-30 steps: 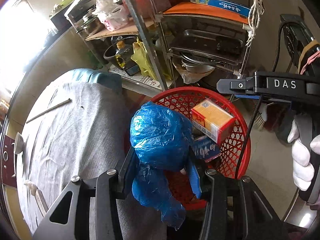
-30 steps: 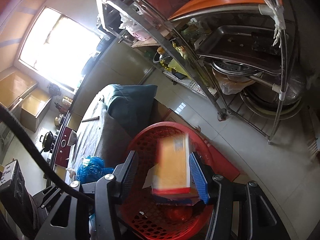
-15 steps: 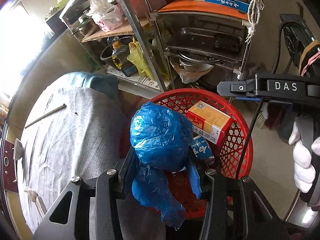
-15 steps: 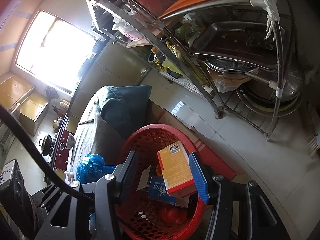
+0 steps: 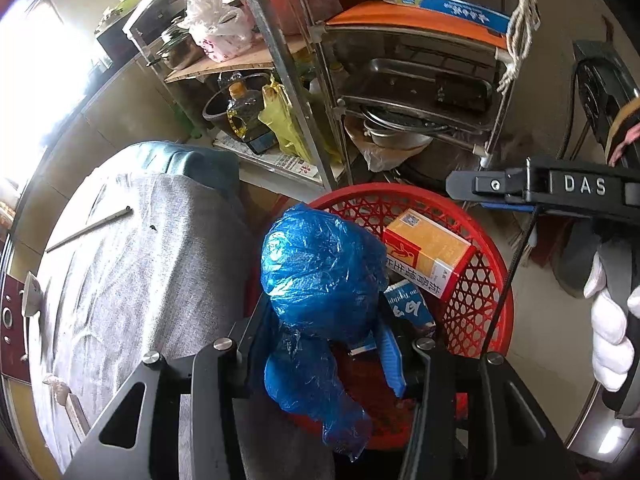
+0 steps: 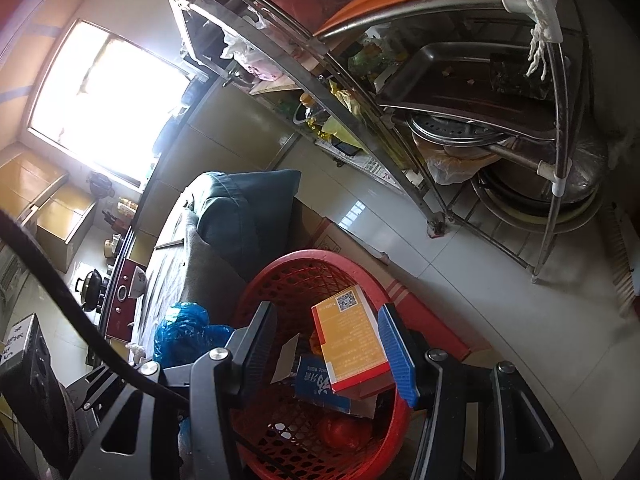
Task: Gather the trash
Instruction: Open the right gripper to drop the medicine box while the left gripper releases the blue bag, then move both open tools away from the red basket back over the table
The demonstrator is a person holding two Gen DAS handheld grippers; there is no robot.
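A table draped in grey cloth fills the left of the scene, with a thin stick lying on it. Just beside the table's edge stands a round red mesh basket on the pale tiled floor.

The left gripper is clamped on a crumpled blue plastic bag, its black finger on one side and its blue-padded finger on the other. The bag's long axis runs along the fingers: a bulging rounded end points away from the gripper over the near part of the basket, and a thinner tail hangs back toward the handle. Bag and gripper sit over the gap between table edge and basket.

Inside the basket lies an orange carton, tilted, its long axis slanting across the basket with its QR-coded end raised toward the far rim. It leans on a blue carton beneath it.

The right gripper hangs above the basket with its jaws moderately apart and nothing gripped; the orange carton lies below them. A white-gloved hand holds its handle at the far right.

Behind the basket stands a metal rack of pans and trays.
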